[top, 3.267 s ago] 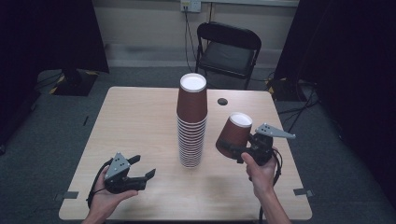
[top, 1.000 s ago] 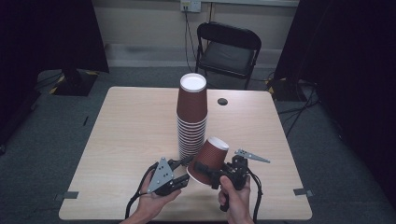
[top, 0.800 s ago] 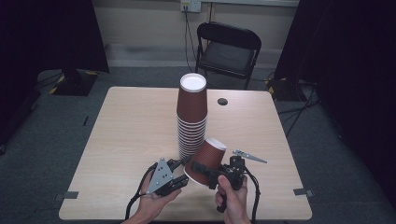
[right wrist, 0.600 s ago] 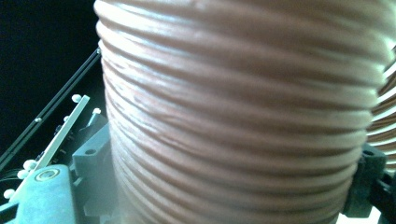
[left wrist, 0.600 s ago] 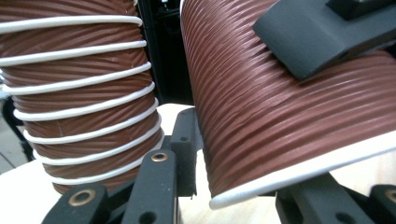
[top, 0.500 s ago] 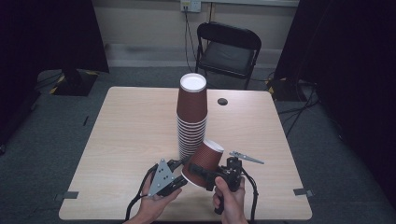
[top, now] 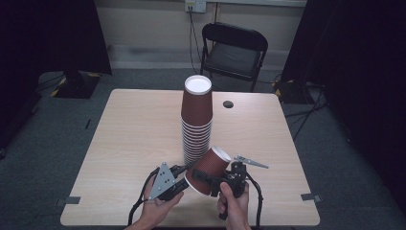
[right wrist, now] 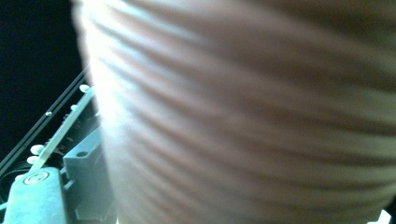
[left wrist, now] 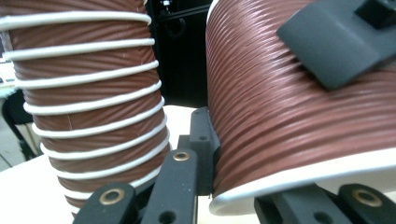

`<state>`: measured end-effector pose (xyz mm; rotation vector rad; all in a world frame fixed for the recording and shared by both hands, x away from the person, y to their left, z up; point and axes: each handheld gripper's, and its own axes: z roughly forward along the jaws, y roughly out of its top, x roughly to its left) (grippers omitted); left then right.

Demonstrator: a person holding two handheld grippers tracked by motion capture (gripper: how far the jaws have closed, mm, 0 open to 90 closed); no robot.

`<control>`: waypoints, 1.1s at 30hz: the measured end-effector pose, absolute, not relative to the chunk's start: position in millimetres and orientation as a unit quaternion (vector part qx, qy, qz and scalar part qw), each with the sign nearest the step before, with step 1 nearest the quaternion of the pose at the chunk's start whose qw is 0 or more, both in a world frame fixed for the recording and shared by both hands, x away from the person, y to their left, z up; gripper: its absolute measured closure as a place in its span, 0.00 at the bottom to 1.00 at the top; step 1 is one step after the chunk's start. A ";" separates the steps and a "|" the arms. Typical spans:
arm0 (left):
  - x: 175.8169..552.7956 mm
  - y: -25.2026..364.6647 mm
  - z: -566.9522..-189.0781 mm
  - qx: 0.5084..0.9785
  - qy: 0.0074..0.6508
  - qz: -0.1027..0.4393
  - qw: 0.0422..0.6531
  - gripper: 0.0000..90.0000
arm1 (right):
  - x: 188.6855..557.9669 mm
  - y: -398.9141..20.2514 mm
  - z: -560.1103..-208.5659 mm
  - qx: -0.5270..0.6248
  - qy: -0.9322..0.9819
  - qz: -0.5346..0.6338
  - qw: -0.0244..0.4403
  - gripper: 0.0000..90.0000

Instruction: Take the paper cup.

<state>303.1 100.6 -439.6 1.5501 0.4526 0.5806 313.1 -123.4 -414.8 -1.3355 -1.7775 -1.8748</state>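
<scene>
A tall stack of brown ribbed paper cups (top: pixel 196 120) stands upside down at the table's middle and appears close by (left wrist: pixel 93 116) in the left gripper view. One single cup (top: pixel 208 170) hangs tilted just in front of it, mouth toward the person. My left gripper (top: pixel 186 173) has just been closing and is shut on that cup's white rim (left wrist: pixel 280 116), one jaw against the outer wall. My right gripper (top: pixel 207 178) straddles the cup's body; its jaws have just been opening, with one finger (left wrist: pixel 336 42) still lying against the wall. The cup (right wrist: pixel 257 116) blurs across the right gripper view.
The wooden table (top: pixel 134 129) has a small black round cap (top: pixel 228 104) behind the stack. A black folding chair (top: pixel 234 48) stands beyond the far edge. Both hands are near the front edge, with dark curtains on either side.
The right hand brought the tilted cup from the right down to the front middle. The left hand came in from the left and its jaws closed on the cup's rim.
</scene>
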 end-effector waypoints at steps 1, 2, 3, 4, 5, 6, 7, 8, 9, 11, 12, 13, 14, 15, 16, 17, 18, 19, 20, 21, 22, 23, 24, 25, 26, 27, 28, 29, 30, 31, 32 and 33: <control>303.0 100.9 -439.6 0.684 0.200 0.256 0.653 0.92 | 313.6 -124.1 -414.6 -0.457 -0.606 -0.641 0.118 0.13; 303.0 100.9 -439.6 0.684 0.200 0.256 0.653 0.93 | 313.6 -124.1 -414.6 -0.457 -0.606 -0.641 0.118 0.13; 303.1 101.4 -439.4 0.683 0.203 0.253 0.655 0.93 | 314.1 -124.6 -414.5 -0.458 -0.605 -0.641 0.119 0.12; 303.2 101.7 -439.3 0.683 0.203 0.251 0.656 0.93 | 314.4 -125.2 -414.4 -0.456 -0.605 -0.642 0.117 0.12; 303.1 101.8 -439.4 0.683 0.203 0.252 0.655 0.93 | 314.5 -125.7 -414.1 -0.457 -0.605 -0.642 0.115 0.12; 303.1 101.9 -439.3 0.682 0.204 0.251 0.656 0.94 | 314.7 -125.9 -414.0 -0.457 -0.605 -0.642 0.114 0.12; 303.7 102.1 -439.7 0.683 0.206 0.248 0.656 0.94 | 314.9 -126.3 -413.8 -0.455 -0.606 -0.643 0.109 0.11; 303.7 102.1 -439.7 0.683 0.206 0.248 0.656 0.94 | 314.9 -126.5 -413.6 -0.456 -0.607 -0.642 0.106 0.11; 303.8 102.3 -439.9 0.683 0.207 0.247 0.656 0.94 | 314.9 -126.5 -413.6 -0.456 -0.607 -0.642 0.106 0.11; 304.2 103.0 -439.8 0.686 0.207 0.243 0.654 0.94 | 315.7 -127.5 -413.2 -0.456 -0.607 -0.642 0.106 0.11; 304.2 103.2 -439.9 0.684 0.210 0.239 0.656 0.94 | 317.0 -130.5 -411.8 -0.456 -0.604 -0.645 0.103 0.12; 304.1 103.6 -440.0 0.685 0.210 0.237 0.656 0.94 | 317.0 -130.5 -411.8 -0.456 -0.604 -0.645 0.103 0.12; 303.7 104.5 -440.2 0.686 0.209 0.239 0.655 0.94 | 317.5 -132.4 -410.6 -0.457 -0.601 -0.648 0.101 0.13; 304.1 105.4 -440.4 0.687 0.210 0.235 0.655 0.94 | 318.7 -136.5 -408.5 -0.459 -0.597 -0.651 0.096 0.14; 304.4 106.6 -440.7 0.689 0.212 0.232 0.653 0.94 | 320.9 -144.0 -405.3 -0.459 -0.588 -0.660 0.089 0.14; 304.7 107.2 -440.8 0.690 0.214 0.230 0.652 0.94 | 320.9 -144.0 -405.3 -0.459 -0.588 -0.660 0.089 0.14; 305.4 108.5 -441.0 0.693 0.216 0.223 0.651 0.94 | 321.5 -146.6 -404.1 -0.463 -0.585 -0.661 0.083 0.14; 305.5 109.5 -441.2 0.693 0.219 0.219 0.652 0.94 | 323.1 -150.6 -402.7 -0.461 -0.583 -0.664 0.078 0.14; 305.5 110.0 -441.1 0.696 0.221 0.209 0.651 0.94 | 324.0 -154.4 -401.4 -0.462 -0.583 -0.664 0.072 0.14; 304.7 110.8 -440.8 0.699 0.225 0.205 0.647 0.94 | 324.4 -156.3 -400.7 -0.462 -0.582 -0.665 0.066 0.14; 304.5 111.4 -440.5 0.702 0.226 0.199 0.645 0.94 | 325.1 -158.6 -399.8 -0.462 -0.585 -0.664 0.060 0.15; 304.8 111.5 -440.4 0.707 0.230 0.188 0.642 0.94 | 325.9 -160.5 -399.2 -0.461 -0.587 -0.663 0.057 0.15; 304.7 112.1 -440.5 0.710 0.233 0.184 0.638 0.94 | 326.3 -162.4 -398.8 -0.463 -0.587 -0.661 0.052 0.15; 304.9 112.9 -440.3 0.714 0.236 0.178 0.635 0.94 | 327.0 -163.6 -398.6 -0.463 -0.587 -0.662 0.050 0.15; 305.0 113.8 -439.7 0.719 0.238 0.174 0.629 0.94 | 328.0 -164.8 -398.7 -0.462 -0.588 -0.663 0.046 0.15; 304.8 114.7 -438.8 0.724 0.239 0.167 0.625 0.94 | 328.7 -165.8 -398.4 -0.462 -0.588 -0.662 0.046 0.15; 304.5 116.2 -437.5 0.731 0.239 0.164 0.618 0.94 | 329.7 -166.6 -398.2 -0.462 -0.589 -0.662 0.043 0.15; 304.4 118.1 -436.1 0.736 0.240 0.162 0.612 0.94 | 330.3 -167.6 -397.8 -0.462 -0.592 -0.659 0.038 0.15; 304.6 120.2 -434.8 0.742 0.240 0.157 0.606 0.94 | 331.1 -168.3 -397.3 -0.461 -0.592 -0.660 0.036 0.15; 304.9 122.3 -433.2 0.747 0.242 0.154 0.600 0.94 | 331.8 -169.6 -396.9 -0.459 -0.594 -0.660 0.034 0.15; 305.2 123.7 -432.1 0.749 0.244 0.152 0.597 0.94 | 332.4 -170.2 -396.0 -0.459 -0.595 -0.658 0.031 0.15; 306.4 125.7 -431.0 0.755 0.245 0.145 0.590 0.94 | 332.9 -170.7 -395.3 -0.457 -0.599 -0.657 0.027 0.15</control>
